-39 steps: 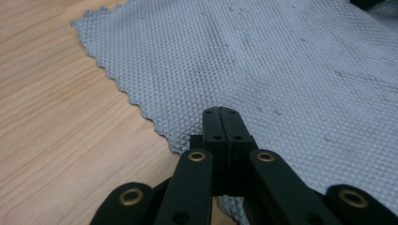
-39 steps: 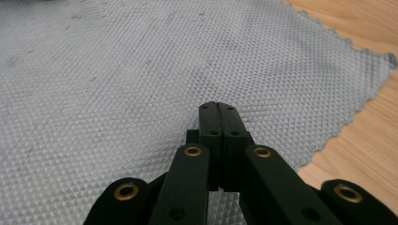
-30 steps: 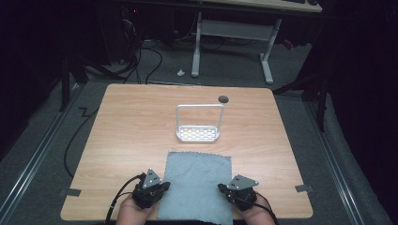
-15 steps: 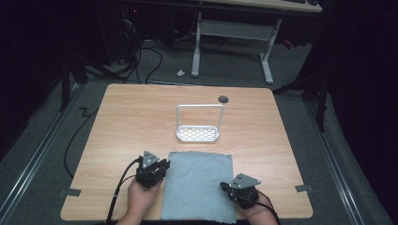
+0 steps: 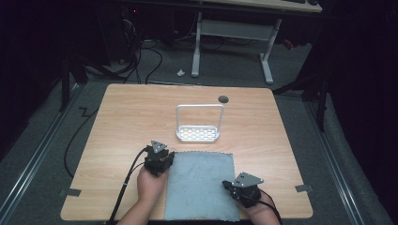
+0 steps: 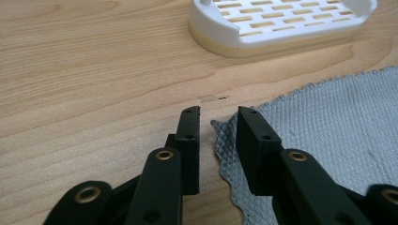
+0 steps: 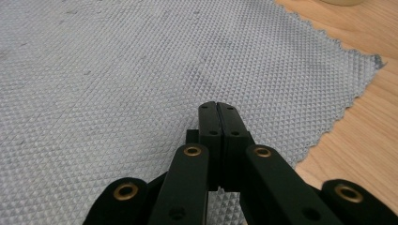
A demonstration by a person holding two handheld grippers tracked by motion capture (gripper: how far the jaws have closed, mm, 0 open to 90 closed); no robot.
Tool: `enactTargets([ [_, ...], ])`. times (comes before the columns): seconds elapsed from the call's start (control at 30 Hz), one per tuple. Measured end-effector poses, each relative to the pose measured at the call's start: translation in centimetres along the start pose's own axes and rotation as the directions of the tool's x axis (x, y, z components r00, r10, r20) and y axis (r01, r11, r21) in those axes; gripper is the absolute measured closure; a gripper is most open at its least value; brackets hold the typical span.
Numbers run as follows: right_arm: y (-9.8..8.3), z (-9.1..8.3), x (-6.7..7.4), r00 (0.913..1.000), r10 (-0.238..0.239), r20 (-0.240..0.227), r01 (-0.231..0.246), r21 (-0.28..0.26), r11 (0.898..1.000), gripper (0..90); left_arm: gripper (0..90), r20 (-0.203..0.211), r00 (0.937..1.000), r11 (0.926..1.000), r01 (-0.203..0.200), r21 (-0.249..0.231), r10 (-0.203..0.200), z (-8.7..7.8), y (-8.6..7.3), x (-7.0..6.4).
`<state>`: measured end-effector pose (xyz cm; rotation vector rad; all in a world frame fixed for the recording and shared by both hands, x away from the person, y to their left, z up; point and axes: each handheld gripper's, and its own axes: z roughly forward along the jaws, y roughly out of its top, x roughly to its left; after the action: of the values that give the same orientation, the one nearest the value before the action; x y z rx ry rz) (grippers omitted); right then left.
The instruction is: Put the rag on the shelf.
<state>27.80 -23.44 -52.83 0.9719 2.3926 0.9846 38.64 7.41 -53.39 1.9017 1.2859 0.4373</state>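
Black jaws of my left gripper (image 6: 218, 126) are standing partly apart, having just been opening, and I am seeing the far left corner of the grey cloth (image 6: 328, 136) rising slightly between them; the pads are not pressing on it, so nothing is being held. In the high view that left gripper (image 5: 158, 159) is sitting at the cloth's far left corner, at about 10 o'clock from the middle of the cloth (image 5: 202, 185), with the left hand (image 5: 149, 186) behind it and its cable trailing off toward 7 o'clock.

My right gripper (image 7: 218, 115) is showing its jaws pressed flat together with nothing between them, the tips hovering over or resting on the textured grey weave; I cannot tell which. In the high view the right gripper (image 5: 244, 187) is lying at the cloth's right edge, at about 4 o'clock from the cloth's middle, well apart from the left one.

The cloth is lying spread flat on the wooden table (image 5: 117, 122), near the table's 6 o'clock edge. Just beyond it, at 12 o'clock, a white slotted rack (image 5: 198, 133) with an upright wire loop is standing apart from the cloth; in the left gripper view its slotted tray (image 6: 281, 21) is showing ahead of the jaws, around 1 o'clock.
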Motion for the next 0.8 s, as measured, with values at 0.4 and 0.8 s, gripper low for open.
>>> enactTargets([
  [0.4,1.2,-0.9,-3.5,0.9697,0.225,0.096,-0.216,-0.094,0.972,72.0,85.1,0.015,0.9984,0.9985,-0.054,0.011,0.054,0.4,0.1,-1.2],
  [0.8,3.3,4.5,-7.4,0.9212,0.328,0.209,-0.327,-0.039,0.944,76.8,88.7,0.055,0.9984,0.9998,-0.014,0.015,0.013,0.3,0.1,-0.6],
])
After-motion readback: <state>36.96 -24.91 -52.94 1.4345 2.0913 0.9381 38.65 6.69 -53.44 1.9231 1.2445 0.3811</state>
